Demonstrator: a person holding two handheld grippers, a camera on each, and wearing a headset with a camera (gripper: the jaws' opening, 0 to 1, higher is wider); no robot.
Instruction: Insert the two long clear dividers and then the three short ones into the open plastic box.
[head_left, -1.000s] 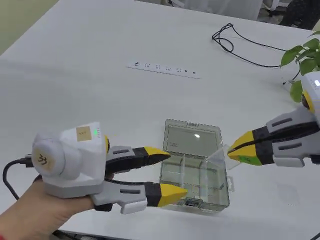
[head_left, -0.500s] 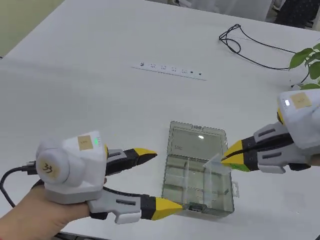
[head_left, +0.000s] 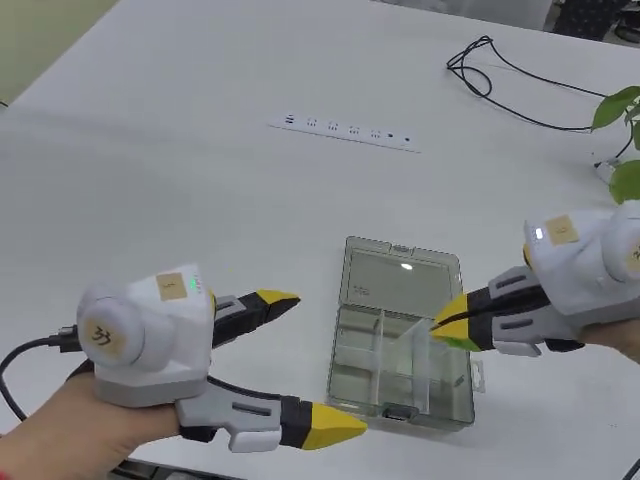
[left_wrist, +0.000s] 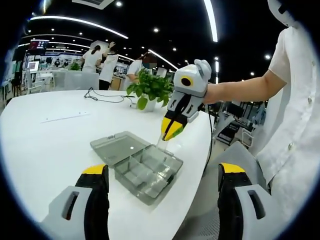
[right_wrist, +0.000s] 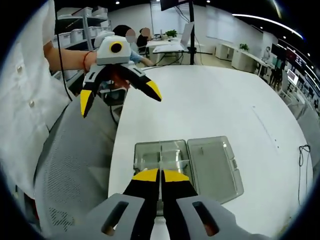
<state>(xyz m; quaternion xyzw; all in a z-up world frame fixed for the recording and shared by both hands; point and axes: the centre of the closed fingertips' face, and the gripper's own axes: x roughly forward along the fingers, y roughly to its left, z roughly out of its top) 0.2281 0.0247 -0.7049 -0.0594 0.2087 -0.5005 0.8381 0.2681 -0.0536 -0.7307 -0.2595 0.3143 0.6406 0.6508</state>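
Note:
The open clear plastic box (head_left: 372, 372) lies near the table's front edge, its lid (head_left: 402, 276) flat behind it. Clear dividers stand inside it. My right gripper (head_left: 443, 327) is shut on a small clear divider (head_left: 418, 356), which hangs upright over the box's right half; whether it touches the box I cannot tell. In the right gripper view the divider (right_wrist: 161, 159) shows edge-on above the box (right_wrist: 172, 152), just ahead of the gripper (right_wrist: 160, 175). My left gripper (head_left: 318, 366) is open and empty, left of the box and apart from it.
A white power strip (head_left: 350, 132) lies further back on the table, with a black cable (head_left: 497, 76) and a potted plant (head_left: 625, 140) at the far right. The table's front edge runs just below the box. A grey chair (right_wrist: 75, 175) stands beside the table.
My right gripper has carried the divider left and down over the box. My left gripper has opened wider and drawn back from the box to the left.

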